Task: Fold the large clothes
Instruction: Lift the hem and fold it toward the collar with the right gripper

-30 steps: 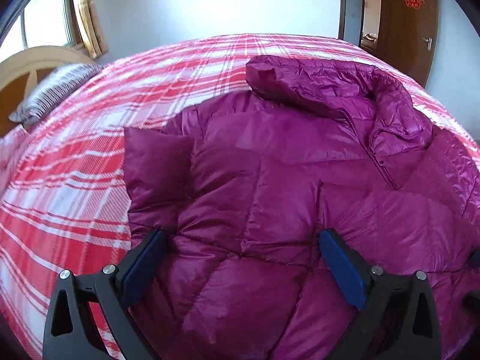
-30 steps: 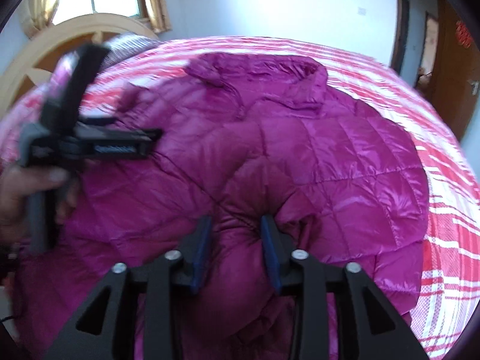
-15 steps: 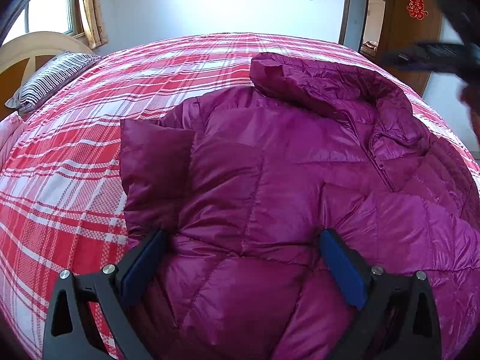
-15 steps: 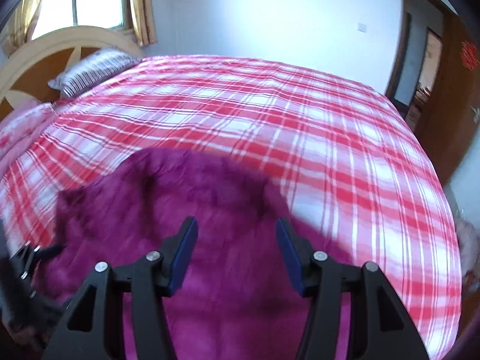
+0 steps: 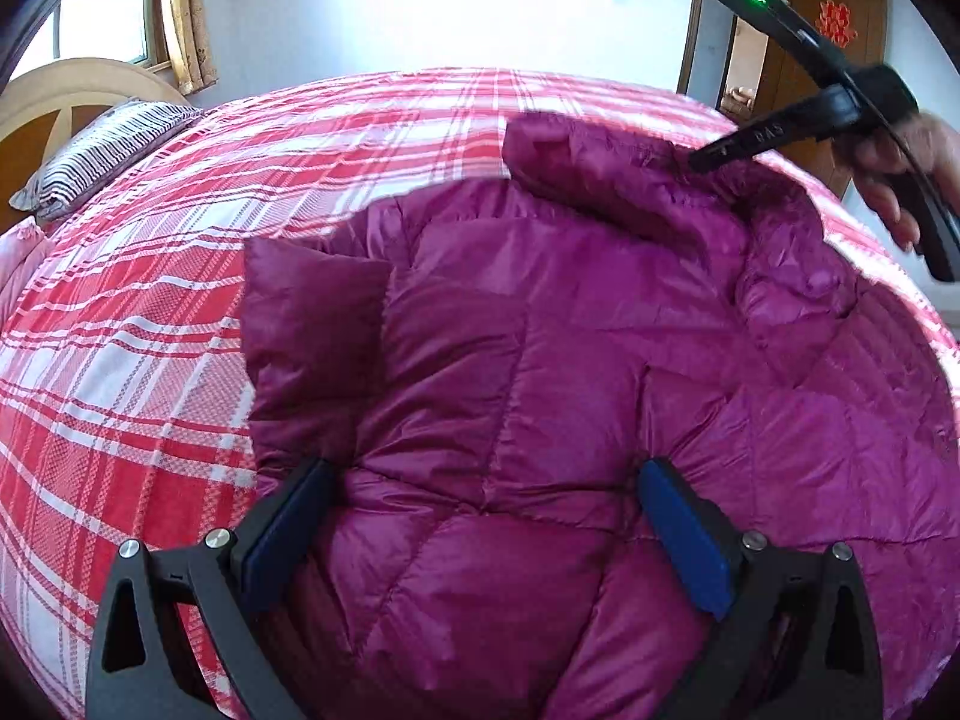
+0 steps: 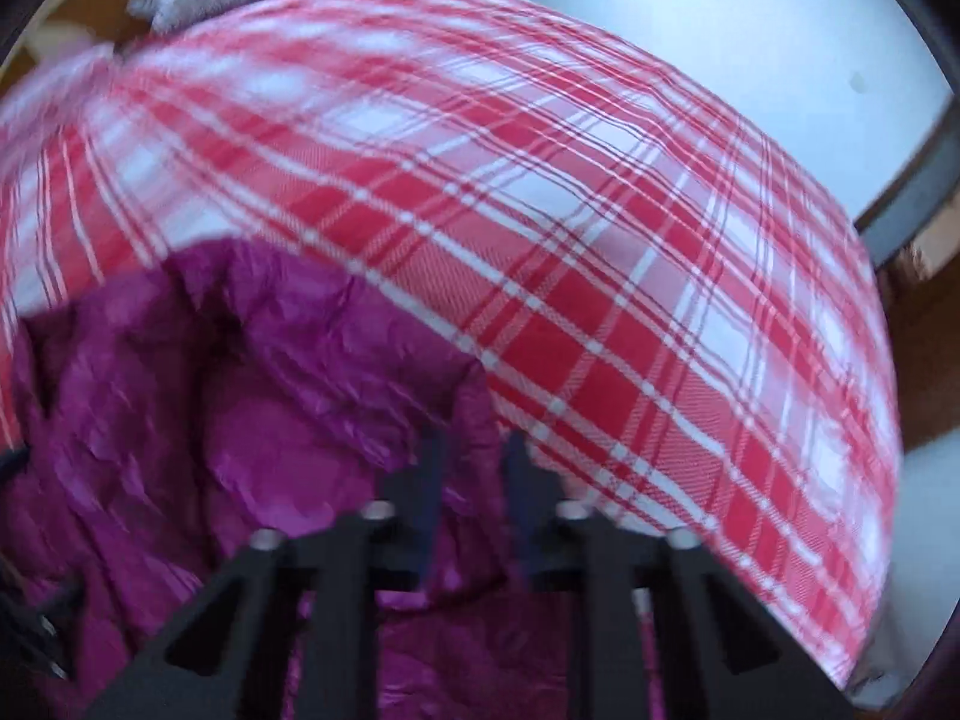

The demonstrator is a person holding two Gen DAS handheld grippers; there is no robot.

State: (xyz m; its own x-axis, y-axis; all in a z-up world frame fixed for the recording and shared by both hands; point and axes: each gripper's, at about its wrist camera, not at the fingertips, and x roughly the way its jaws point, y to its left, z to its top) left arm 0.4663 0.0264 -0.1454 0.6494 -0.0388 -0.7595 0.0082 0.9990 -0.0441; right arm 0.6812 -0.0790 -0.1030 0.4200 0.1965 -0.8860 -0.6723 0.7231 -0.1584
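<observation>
A magenta quilted down jacket lies spread on the bed, collar at the far right. My left gripper is open, its blue pads wide apart over the jacket's lower part. My right gripper is shut on a fold of the jacket's collar. In the left wrist view its tip touches the collar at the far edge. The right wrist view is blurred.
The bed has a red and white plaid cover. A striped pillow and a wooden headboard are at the far left. A wooden door stands at the back right. The floor shows beyond the bed's edge.
My right gripper let go of the jacket's lower part, moved across to the collar and closed on it. My left gripper stayed open over the jacket.
</observation>
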